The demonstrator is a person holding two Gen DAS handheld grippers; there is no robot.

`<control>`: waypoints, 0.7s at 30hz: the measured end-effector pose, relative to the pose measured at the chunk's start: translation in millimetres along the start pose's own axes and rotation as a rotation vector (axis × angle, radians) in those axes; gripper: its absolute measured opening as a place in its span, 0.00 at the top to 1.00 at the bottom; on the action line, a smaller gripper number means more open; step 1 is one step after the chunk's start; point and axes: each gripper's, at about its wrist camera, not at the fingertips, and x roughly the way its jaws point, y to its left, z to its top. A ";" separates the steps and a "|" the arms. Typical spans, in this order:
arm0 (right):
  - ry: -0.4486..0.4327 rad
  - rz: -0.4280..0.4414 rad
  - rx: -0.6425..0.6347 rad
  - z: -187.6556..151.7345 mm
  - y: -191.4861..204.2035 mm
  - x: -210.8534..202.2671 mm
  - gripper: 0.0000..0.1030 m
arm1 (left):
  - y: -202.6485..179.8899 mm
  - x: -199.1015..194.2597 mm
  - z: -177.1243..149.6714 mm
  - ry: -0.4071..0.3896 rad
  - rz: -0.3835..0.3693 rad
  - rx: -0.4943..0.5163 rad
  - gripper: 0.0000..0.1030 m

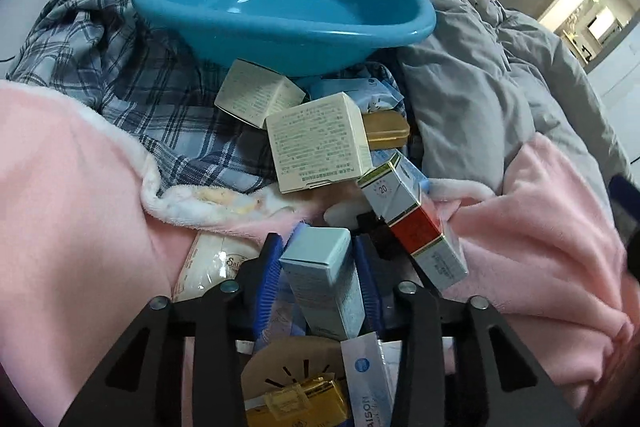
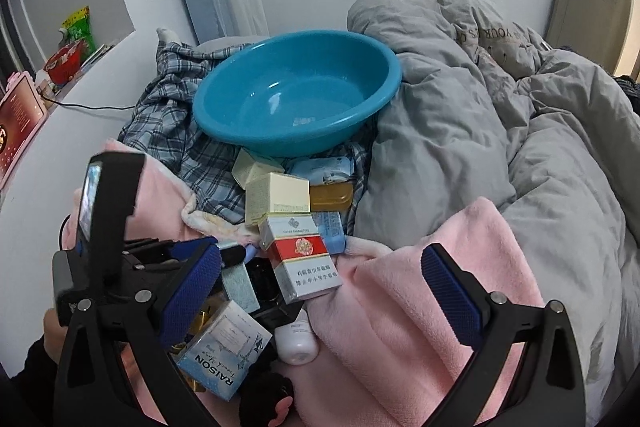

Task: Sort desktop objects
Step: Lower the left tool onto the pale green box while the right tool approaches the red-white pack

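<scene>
The left gripper (image 1: 322, 267) is clamping its blue pads on the pale blue carton (image 1: 324, 279) to lift it toward the teal basin (image 1: 280, 39) at twelve o'clock, while the right gripper (image 2: 320, 291) is hanging wide, gripping nothing, over the pink blanket (image 2: 380, 307), leaving the pile clear

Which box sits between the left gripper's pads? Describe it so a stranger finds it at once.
Start at the blue basin on the plaid cloth and come down the pile of boxes onto the pink blanket. The pale blue-grey carton stands between the left gripper pads, taller and narrower than the red-and-white cigarette pack beside it.
</scene>
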 end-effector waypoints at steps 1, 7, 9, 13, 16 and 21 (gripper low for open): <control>-0.004 0.000 0.004 0.6 -0.9 -0.8 0.03 | -0.2 3.6 -1.5 0.016 -0.019 -0.004 0.39; 0.000 -0.013 0.013 -0.9 -5.5 0.2 0.03 | -7.0 14.7 -20.6 0.099 -0.147 -0.040 0.50; 0.011 -0.016 0.017 -2.7 -6.9 2.2 0.03 | -12.0 16.1 -25.4 0.098 -0.107 -0.014 0.57; 0.016 0.005 0.012 -5.3 -7.4 1.8 0.03 | -3.8 13.8 -27.9 0.088 -0.089 -0.076 0.68; 0.013 0.019 -0.014 -5.6 -2.1 0.9 0.03 | -2.0 11.1 -21.3 0.076 -0.081 -0.078 0.71; 0.013 0.023 -0.066 -1.8 8.6 1.2 0.15 | -7.5 -12.8 -10.3 0.010 0.017 -0.023 0.72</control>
